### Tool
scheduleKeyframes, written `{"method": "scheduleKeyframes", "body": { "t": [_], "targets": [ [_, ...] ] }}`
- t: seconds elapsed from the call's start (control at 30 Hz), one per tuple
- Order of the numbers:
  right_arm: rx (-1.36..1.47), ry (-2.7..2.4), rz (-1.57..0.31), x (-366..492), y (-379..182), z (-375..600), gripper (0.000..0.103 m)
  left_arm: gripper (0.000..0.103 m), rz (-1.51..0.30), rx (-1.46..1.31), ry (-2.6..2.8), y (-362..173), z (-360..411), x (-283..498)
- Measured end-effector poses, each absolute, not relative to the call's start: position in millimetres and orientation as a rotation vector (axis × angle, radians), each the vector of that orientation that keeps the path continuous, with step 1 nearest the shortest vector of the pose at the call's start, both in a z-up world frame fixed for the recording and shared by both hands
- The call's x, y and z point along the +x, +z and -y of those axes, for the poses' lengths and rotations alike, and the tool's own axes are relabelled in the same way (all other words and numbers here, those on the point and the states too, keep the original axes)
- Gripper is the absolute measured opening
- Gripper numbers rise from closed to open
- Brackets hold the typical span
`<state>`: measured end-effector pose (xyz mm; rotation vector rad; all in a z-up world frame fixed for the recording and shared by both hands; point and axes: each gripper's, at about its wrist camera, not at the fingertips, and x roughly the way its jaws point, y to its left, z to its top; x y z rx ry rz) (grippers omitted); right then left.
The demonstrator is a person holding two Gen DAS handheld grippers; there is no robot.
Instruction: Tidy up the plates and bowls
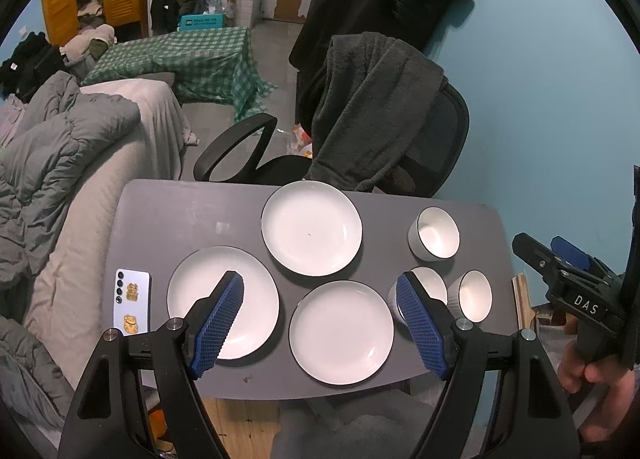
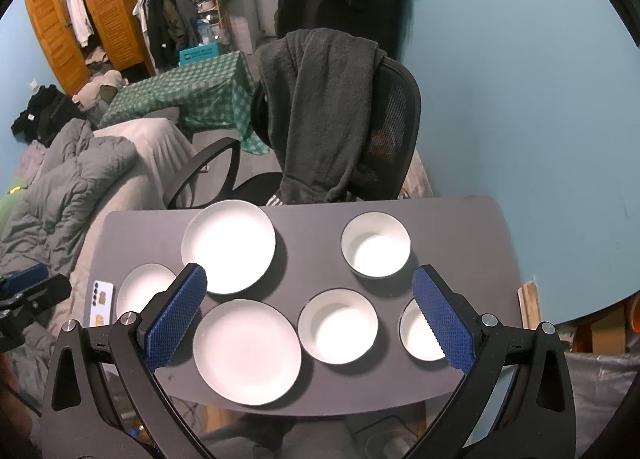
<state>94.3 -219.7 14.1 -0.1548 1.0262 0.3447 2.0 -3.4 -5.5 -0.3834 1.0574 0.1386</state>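
Three white plates lie apart on the grey table: a far plate, a left plate and a near plate. Three white bowls stand on the right: a far bowl, a middle bowl and a right bowl. My left gripper is open and empty above the near plate. My right gripper is open and empty above the near plate and the middle bowl; the far bowl lies beyond.
A phone lies at the table's left edge. An office chair draped with a grey garment stands behind the table. A bed with a grey duvet is on the left. A blue wall is on the right.
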Motion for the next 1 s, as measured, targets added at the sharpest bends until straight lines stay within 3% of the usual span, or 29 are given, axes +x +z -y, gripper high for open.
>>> {"method": "scheduleKeyframes", "body": {
  "t": [1.0],
  "targets": [
    [-0.153,0.345,-1.032,95.2,15.4,219.5,0.101,0.08,-1.074,-0.408,0.124,-6.9,6.5,0.2]
  ]
}}
